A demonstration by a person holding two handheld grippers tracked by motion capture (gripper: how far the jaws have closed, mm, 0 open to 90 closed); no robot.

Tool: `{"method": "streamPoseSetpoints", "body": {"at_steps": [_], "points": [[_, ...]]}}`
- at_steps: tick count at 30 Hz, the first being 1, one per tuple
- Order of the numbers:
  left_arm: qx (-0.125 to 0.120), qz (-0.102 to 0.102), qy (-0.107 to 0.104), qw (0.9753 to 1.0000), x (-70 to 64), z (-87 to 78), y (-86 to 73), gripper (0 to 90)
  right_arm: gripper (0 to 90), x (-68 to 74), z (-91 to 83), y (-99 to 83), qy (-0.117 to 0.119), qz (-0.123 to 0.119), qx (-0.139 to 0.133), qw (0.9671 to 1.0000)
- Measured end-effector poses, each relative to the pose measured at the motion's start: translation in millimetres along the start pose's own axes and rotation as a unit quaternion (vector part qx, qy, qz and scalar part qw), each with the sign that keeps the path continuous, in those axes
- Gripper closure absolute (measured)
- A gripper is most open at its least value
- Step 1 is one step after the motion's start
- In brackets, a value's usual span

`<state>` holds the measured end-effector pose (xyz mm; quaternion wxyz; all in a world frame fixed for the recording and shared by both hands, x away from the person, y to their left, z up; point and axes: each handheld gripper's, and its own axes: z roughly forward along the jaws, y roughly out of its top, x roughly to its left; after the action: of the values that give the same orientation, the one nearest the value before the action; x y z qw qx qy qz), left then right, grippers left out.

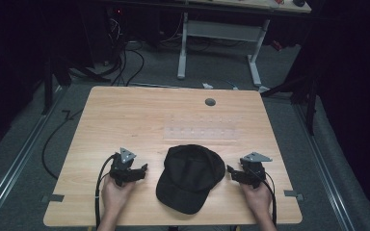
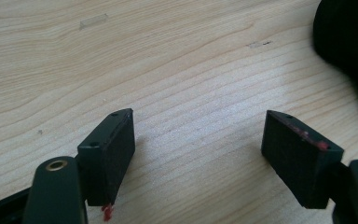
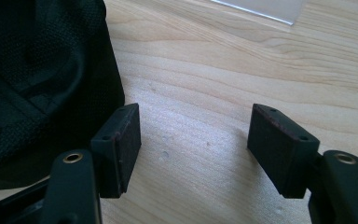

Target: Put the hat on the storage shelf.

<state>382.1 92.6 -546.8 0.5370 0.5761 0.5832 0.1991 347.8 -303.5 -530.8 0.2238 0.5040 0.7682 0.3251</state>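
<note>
High view: wooden tabletop carries a black cap at its 6 o'clock edge. Left tongs at the cap's 9 o'clock, right tongs at 3 o'clock, both gaping wide, empty.

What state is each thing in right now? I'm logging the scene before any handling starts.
Black cap: lying flat on the table, brim toward the person, held by nothing.
Left gripper: jaws open, empty, over bare wood beside the cap.
Right gripper: jaws open, empty, one jaw close beside the cap's edge.
Table: bare wood around the cap.
</note>
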Motion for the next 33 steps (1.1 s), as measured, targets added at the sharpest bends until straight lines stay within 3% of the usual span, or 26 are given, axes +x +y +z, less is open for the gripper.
{"method": "streamPoseSetpoints", "body": {"at_steps": [33], "points": [[-0.002, -0.005, 0.001, 1.0, 0.8, -0.2, 0.9, 27.7, 36.2, -0.3, -1.2, -0.9, 0.0, 0.004, 0.0, 1.0]]}}
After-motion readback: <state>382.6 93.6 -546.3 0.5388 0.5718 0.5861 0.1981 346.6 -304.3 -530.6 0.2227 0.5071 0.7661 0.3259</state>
